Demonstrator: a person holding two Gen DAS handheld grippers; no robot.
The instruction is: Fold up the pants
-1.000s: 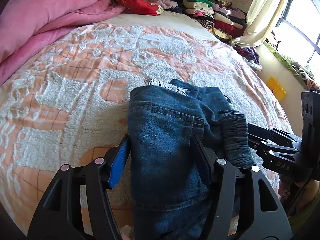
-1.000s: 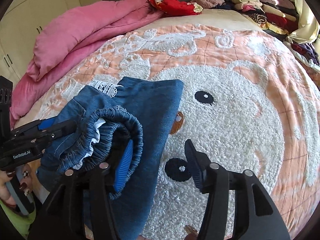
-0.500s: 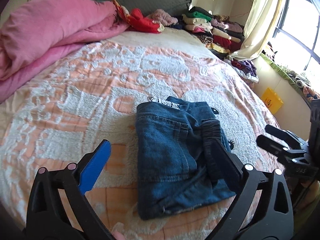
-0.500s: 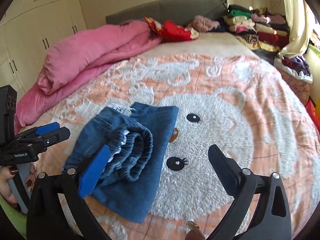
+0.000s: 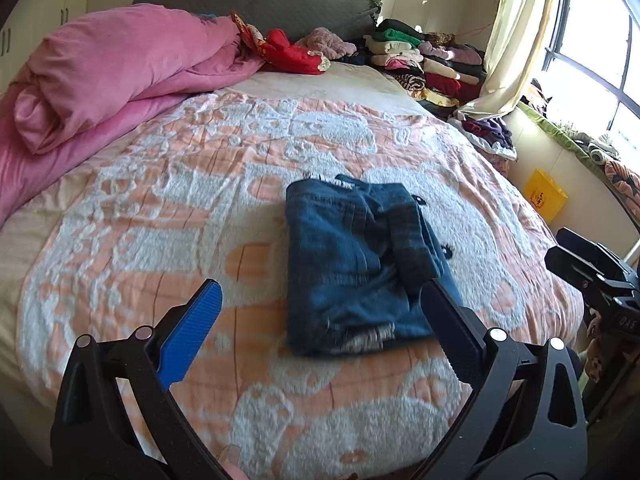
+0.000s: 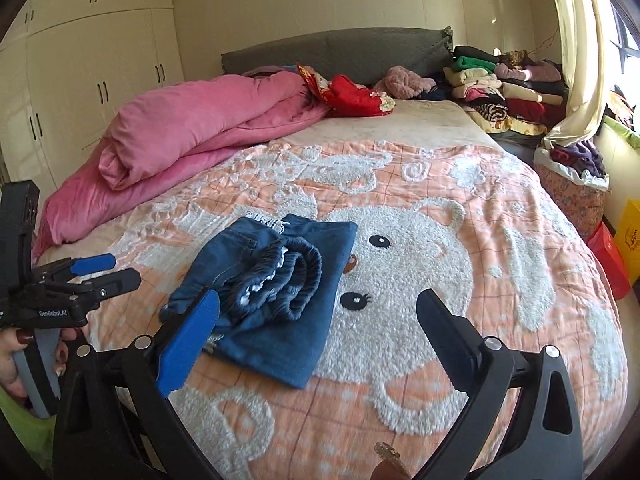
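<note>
On my left gripper [image 5: 320, 320] the fingers [image 5: 192, 332] stand wide apart with nothing between them, hovering above the near edge of the bed and aimed at the pants. My right gripper [image 6: 318, 320] is the same — fingers [image 6: 188, 340] spread, holding nothing, raised clear of the cloth. In the right view I see the left gripper from the side at the left edge, its tips parted, with my left hand [image 6: 16, 356] wrapped around its handle.

The pants [image 5: 352, 264] — blue denim — lie free on the bedspread [image 5: 168, 208], folded into a compact, roughly rectangular bundle near the foot of the bed. The gathered elastic waistband [image 6: 288, 280] sits bunched on top, showing a little white inside, and a frayed pale hem shows at the far edge. The bundle rests just beside the bear face on the bedspread. A rolled pink duvet [image 6: 192, 128] lies well apart, toward the headboard.
</note>
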